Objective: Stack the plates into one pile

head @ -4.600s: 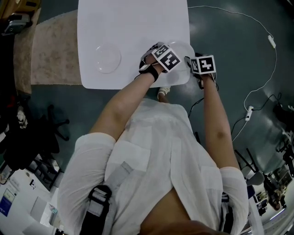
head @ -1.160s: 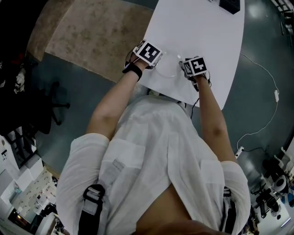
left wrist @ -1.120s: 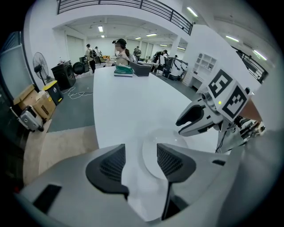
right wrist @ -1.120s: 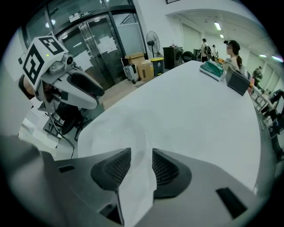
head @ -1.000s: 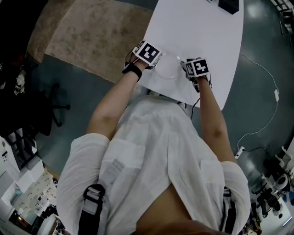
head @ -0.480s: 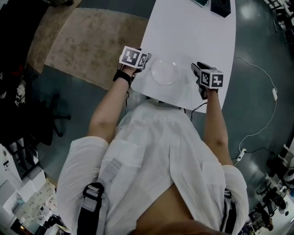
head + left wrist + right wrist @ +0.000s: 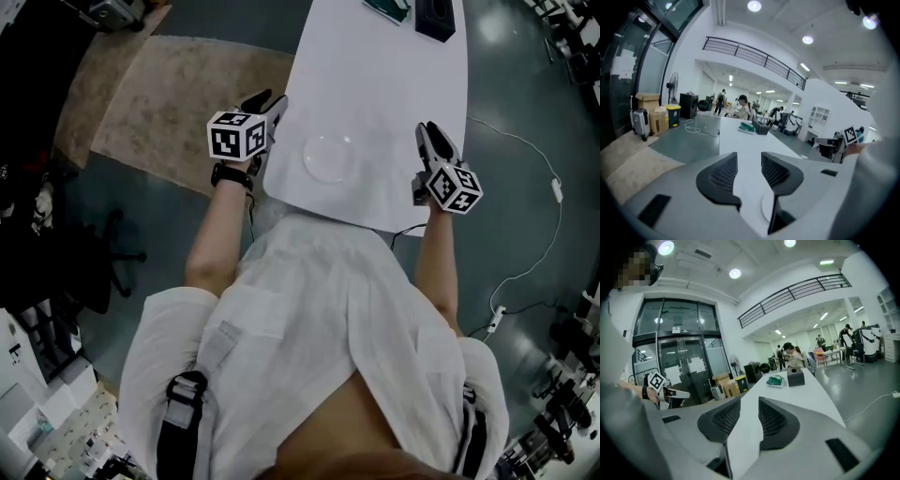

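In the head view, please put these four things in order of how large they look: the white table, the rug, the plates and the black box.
Largest to smallest:
1. table
2. rug, somewhat smaller, and partly hidden by the arm
3. plates
4. black box, smallest, though the top edge cuts it off

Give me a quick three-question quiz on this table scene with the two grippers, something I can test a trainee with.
1. True or false: neither the left gripper nor the right gripper touches the plate pile.
2. The pile sits: A, on the rug; B, by the near edge of the white table; C, on the floor.
3. What stands at the table's far end?
Key: 1 true, both grippers' jaws are closing with nothing between them. 2 B. 3 a black box and a green item.
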Action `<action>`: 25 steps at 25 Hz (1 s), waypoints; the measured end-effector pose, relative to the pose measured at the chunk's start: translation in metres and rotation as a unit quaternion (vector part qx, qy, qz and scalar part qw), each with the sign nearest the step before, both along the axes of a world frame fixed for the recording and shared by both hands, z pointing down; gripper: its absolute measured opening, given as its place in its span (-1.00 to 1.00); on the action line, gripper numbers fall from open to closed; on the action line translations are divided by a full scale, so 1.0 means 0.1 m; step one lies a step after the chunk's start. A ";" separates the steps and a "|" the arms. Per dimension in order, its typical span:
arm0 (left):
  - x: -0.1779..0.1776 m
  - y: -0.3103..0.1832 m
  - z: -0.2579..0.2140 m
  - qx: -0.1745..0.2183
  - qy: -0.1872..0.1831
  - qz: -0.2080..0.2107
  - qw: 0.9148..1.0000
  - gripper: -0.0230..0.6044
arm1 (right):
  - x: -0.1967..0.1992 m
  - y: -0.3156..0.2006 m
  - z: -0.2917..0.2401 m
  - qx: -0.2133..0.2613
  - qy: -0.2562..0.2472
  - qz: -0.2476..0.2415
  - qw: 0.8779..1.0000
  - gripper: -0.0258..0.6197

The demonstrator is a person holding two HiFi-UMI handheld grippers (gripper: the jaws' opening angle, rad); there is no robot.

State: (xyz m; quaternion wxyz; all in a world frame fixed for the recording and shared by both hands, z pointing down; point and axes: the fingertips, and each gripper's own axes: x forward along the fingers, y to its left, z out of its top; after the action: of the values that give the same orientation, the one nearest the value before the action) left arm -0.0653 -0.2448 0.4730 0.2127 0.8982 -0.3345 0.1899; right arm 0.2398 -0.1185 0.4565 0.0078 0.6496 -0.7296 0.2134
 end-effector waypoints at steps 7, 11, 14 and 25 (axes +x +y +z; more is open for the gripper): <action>0.03 0.09 -0.82 0.148 0.103 0.018 0.983 -0.56 | 0.09 0.17 -0.73 0.114 0.071 0.002 0.991 -0.49; 0.02 0.16 -1.24 0.214 0.132 0.025 0.968 -0.59 | 0.14 0.29 -1.10 0.161 0.100 0.019 0.982 -0.50; -0.04 0.20 -1.51 0.249 0.154 0.024 0.956 -0.62 | 0.17 0.36 -1.37 0.193 0.118 0.038 0.973 -0.50; -0.14 0.21 -1.83 0.275 0.169 0.001 0.946 -0.70 | 0.12 0.51 -1.91 0.245 0.169 0.041 0.954 -0.69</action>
State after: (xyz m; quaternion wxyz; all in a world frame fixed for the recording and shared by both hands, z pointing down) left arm -0.0791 -0.2239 0.2897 0.0102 0.9409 -0.3324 -0.0637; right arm 0.2518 -0.0675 0.2660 -0.0367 0.6873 -0.7204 -0.0849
